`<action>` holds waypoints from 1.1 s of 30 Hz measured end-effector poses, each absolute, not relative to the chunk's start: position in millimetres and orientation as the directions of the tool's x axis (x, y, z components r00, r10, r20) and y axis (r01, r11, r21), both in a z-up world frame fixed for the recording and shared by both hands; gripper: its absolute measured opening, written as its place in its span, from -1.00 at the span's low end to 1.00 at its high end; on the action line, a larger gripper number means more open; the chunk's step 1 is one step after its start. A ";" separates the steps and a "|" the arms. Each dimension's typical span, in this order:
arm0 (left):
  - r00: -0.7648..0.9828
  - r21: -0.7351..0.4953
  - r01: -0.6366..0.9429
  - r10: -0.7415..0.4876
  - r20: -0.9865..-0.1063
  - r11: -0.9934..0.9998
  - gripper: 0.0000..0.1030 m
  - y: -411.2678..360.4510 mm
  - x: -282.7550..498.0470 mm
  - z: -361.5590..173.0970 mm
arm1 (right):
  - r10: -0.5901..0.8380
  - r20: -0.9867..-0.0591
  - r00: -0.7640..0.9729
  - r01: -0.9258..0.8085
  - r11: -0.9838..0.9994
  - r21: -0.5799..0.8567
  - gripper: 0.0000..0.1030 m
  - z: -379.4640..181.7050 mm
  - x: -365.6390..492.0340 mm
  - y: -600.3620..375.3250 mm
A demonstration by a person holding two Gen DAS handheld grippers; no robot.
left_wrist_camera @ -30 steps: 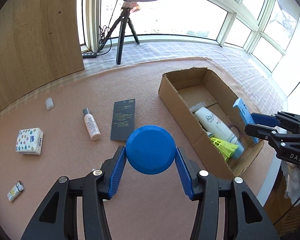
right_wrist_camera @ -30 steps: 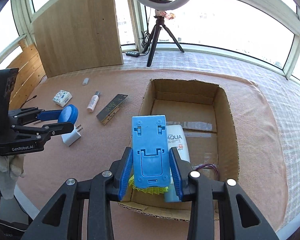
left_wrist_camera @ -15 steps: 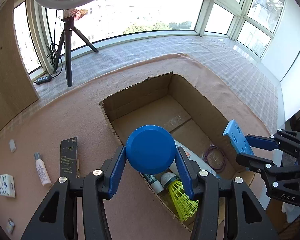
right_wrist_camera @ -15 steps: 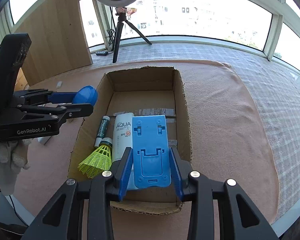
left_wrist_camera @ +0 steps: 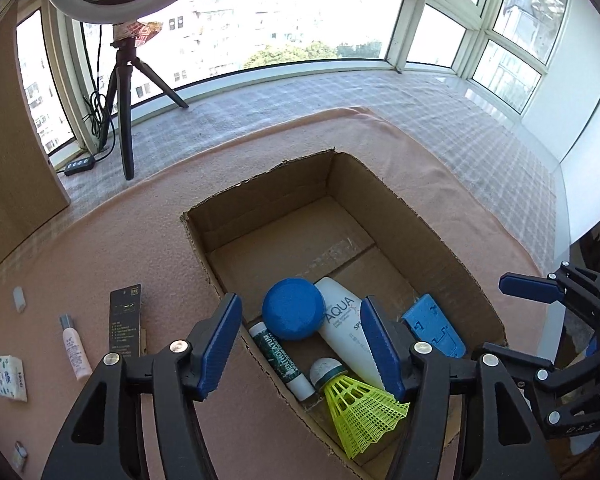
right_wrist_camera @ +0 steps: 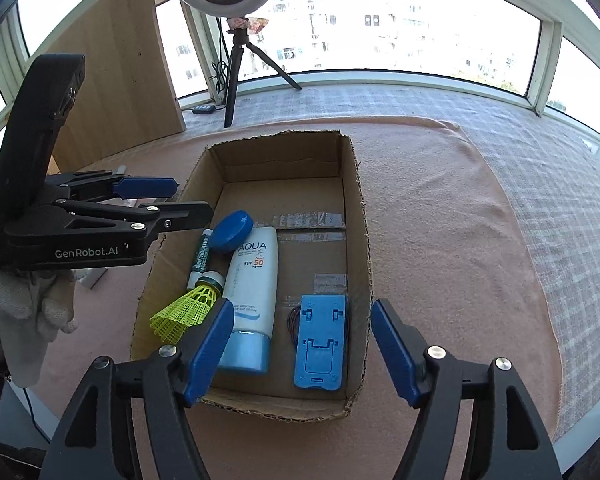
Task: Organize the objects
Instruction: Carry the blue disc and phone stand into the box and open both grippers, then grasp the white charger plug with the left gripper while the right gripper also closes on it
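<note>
An open cardboard box [right_wrist_camera: 356, 200] [left_wrist_camera: 440, 236] sits on the pink cloth. Inside lie a blue round disc [right_wrist_camera: 233, 231] [left_wrist_camera: 293, 314], a white AQUA tube [right_wrist_camera: 254, 280] [left_wrist_camera: 350, 328], a green tube [right_wrist_camera: 201, 254] [left_wrist_camera: 278, 356], a yellow shuttlecock [right_wrist_camera: 184, 312] [left_wrist_camera: 358, 406] and a blue phone stand [right_wrist_camera: 321, 340] [left_wrist_camera: 434, 330]. My left gripper [left_wrist_camera: 302, 344] [right_wrist_camera: 180, 204] is open and empty above the box's left edge, the disc below it. My right gripper [right_wrist_camera: 302, 354] [left_wrist_camera: 528, 292] is open and empty above the stand at the box's near end.
Left of the box on the cloth lie a dark flat card [left_wrist_camera: 125, 322], a small white bottle [left_wrist_camera: 75, 346], a patterned tissue pack [left_wrist_camera: 9, 376] and small items [left_wrist_camera: 18, 299]. A tripod with ring light [right_wrist_camera: 236, 68] and a wooden board [right_wrist_camera: 112, 76] stand behind.
Both grippers have opened. The blue disc left my left gripper and now lies in the box; the blue stand left my right gripper and lies on the box floor.
</note>
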State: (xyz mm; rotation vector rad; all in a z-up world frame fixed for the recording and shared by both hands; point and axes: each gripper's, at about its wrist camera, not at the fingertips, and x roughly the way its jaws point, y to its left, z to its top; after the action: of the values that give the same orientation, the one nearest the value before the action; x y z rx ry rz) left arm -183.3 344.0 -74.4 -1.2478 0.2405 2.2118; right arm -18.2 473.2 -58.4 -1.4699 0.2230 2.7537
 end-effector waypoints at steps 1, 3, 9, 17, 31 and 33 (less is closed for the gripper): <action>-0.396 -0.123 -0.565 0.399 -0.827 -0.816 0.27 340.5 -182.2 -72.8 | -0.061 -0.827 -0.558 -0.081 -0.989 0.128 0.31 -58.4 -18.3 473.1; -0.399 -0.127 -0.562 0.402 -0.824 -0.818 0.27 332.1 -179.0 -70.0 | -0.066 -0.825 -0.562 -0.086 -0.987 0.137 0.31 -57.6 -16.8 471.5; -0.405 -0.150 -0.525 0.401 -0.822 -0.838 0.27 292.6 -170.8 -67.5 | -0.099 -0.805 -0.585 -0.094 -0.978 0.188 0.31 -53.5 -14.3 462.9; -0.408 -0.145 -0.465 0.357 -0.840 -0.873 0.27 221.1 -160.3 -76.0 | -0.132 -0.768 -0.627 -0.073 -0.971 0.227 0.31 -43.9 -16.8 432.5; -0.381 -0.102 -0.344 0.238 -0.893 -0.933 0.34 116.5 -153.7 -99.1 | -0.221 -0.772 -0.596 0.023 -0.966 0.259 0.31 -38.9 -46.1 343.8; -0.368 -0.109 -0.341 0.239 -0.899 -0.934 0.34 107.6 -153.4 -102.6 | -0.233 -0.777 -0.585 0.027 -0.963 0.269 0.31 -41.8 -50.4 332.0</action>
State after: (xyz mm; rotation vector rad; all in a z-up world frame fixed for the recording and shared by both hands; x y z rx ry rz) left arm -153.4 107.6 -102.6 -1.5130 0.1351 2.3388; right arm -50.4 332.0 -41.8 -1.4822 0.3779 2.9118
